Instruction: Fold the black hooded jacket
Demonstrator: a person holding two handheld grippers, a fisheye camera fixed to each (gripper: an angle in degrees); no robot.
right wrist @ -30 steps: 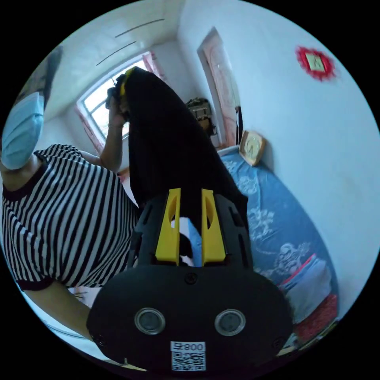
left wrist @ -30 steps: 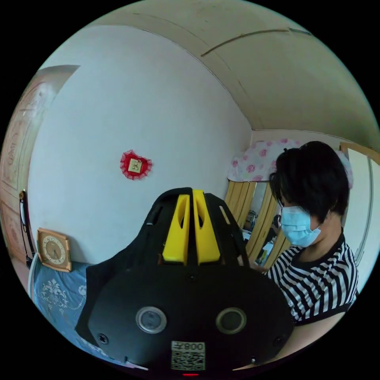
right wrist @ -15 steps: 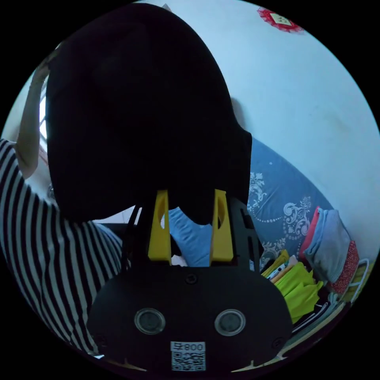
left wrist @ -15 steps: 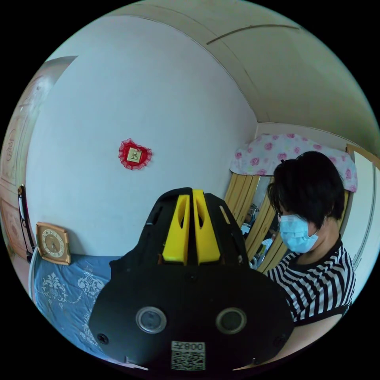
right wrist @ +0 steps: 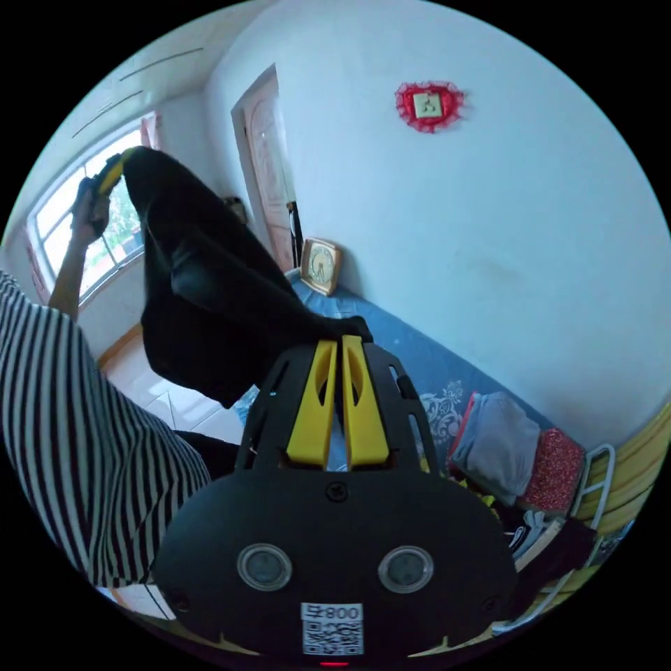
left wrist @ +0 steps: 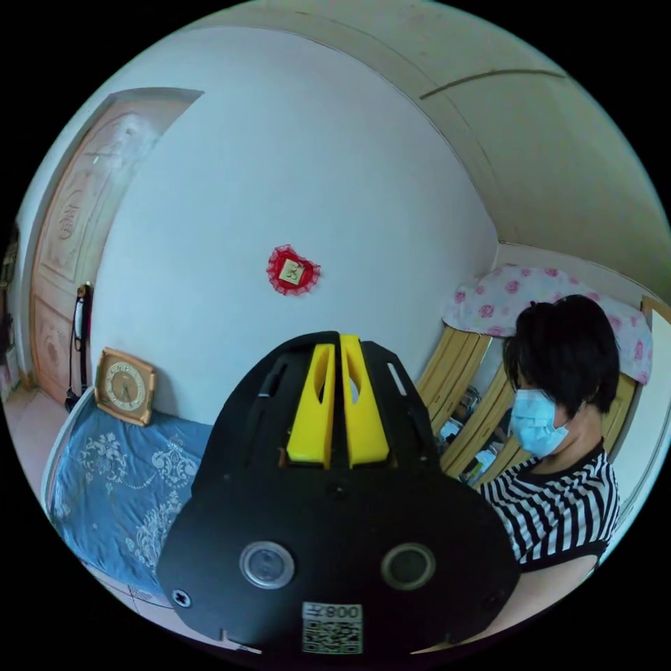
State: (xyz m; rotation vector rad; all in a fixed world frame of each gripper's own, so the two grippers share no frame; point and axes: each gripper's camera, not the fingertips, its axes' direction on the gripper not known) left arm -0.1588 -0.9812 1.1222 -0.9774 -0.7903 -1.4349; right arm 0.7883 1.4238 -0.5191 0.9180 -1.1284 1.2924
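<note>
Between the two grippers the black hooded jacket (right wrist: 210, 293) hung in the air, stretched from the right gripper (right wrist: 341, 344) up and away to the left gripper (right wrist: 112, 171), which sat high toward the window (right wrist: 84, 217) in the right gripper view; right gripper's yellow jaws were nearly together with a bit of black cloth pinched at their tips, so it looked clamped on a jacket edge; left gripper (left wrist: 340, 342) in its own view had jaws closed to a thin slit, cloth between them not visible from there, but in the right gripper view the jacket's top end met that gripper, so it read as holding it, contact itself too small to confirm; beyond the right gripper's tips lay the blue patterned bed (right wrist: 419, 363), with a clock (right wrist: 320, 265) against the wall past it and stacked folded clothes (right wrist: 514, 458) off to the right side of the jaws; person in striped shirt (right wrist: 77, 447) stood to the left of the right gripper; step judged: lifting and spreading the jacket before laying it out; next move likely called for lowering both grips onto the bed, keeping the cloth taut and flat, hood and sleeves sorted
</note>
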